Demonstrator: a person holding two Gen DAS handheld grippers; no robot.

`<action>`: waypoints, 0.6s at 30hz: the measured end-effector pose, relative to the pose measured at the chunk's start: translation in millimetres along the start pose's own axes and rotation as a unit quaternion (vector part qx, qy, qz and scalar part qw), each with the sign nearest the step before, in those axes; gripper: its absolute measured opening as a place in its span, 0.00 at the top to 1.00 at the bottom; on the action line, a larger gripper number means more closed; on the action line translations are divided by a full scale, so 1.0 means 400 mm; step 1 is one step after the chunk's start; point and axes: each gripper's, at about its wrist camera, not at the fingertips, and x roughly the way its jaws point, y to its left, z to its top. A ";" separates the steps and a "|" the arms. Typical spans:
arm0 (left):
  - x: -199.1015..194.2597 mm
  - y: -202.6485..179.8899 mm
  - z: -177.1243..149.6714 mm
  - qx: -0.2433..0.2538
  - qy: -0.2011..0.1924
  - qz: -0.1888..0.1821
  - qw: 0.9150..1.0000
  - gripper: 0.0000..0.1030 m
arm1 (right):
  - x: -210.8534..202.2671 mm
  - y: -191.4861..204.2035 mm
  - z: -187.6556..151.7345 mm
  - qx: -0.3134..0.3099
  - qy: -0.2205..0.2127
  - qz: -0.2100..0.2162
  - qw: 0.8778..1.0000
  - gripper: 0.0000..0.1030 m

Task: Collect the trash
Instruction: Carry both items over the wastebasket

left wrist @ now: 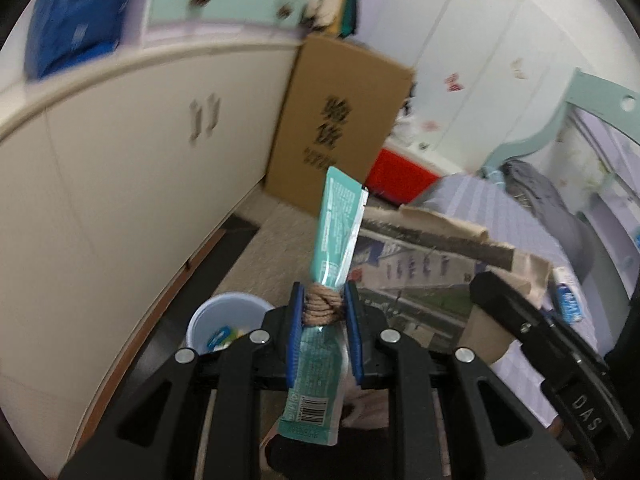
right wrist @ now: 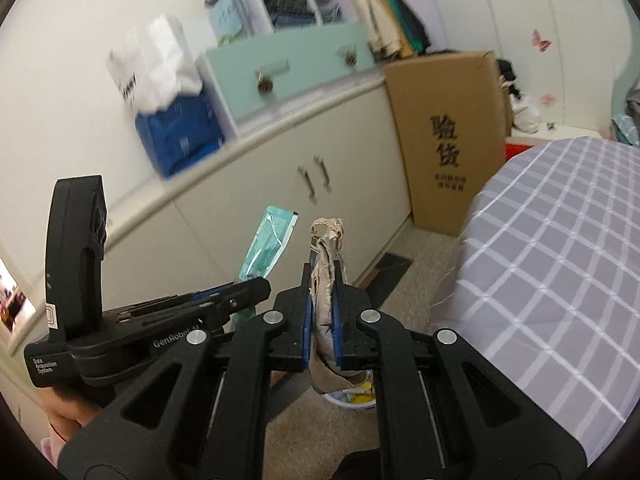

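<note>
My left gripper is shut on a teal snack wrapper together with a knot of tan twine, held upright in the air. The wrapper also shows in the right wrist view, beside the left gripper's body. My right gripper is shut on a crumpled brown paper scrap, which shows in the left wrist view as a torn sheet. A white trash bin with some trash inside stands on the floor below the left gripper; its rim peeks out under the right gripper.
White cabinets run along the left. A tall cardboard box leans at the cabinet's end, a red box behind it. A bed with a grey checked cover is on the right. Beige carpet lies between.
</note>
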 end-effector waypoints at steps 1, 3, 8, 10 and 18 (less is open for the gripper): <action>0.018 0.020 0.002 -0.007 0.007 0.002 1.000 0.81 | 0.037 0.006 -0.004 -0.003 0.013 -0.002 1.000 0.92; 0.059 0.060 -0.001 -0.014 0.023 0.012 1.000 0.81 | 0.093 0.011 -0.011 -0.008 0.032 -0.006 0.999 0.92; 0.188 0.143 0.004 -0.035 0.070 0.030 0.996 0.81 | 0.216 -0.004 -0.039 -0.013 0.072 -0.025 0.997 0.92; 0.241 0.161 0.010 -0.041 0.089 0.034 0.995 0.81 | 0.253 -0.019 -0.048 -0.011 0.084 -0.034 0.996 0.92; 0.368 0.191 0.030 -0.044 0.124 0.045 0.990 0.81 | 0.333 -0.073 -0.074 -0.006 0.104 -0.065 0.992 0.92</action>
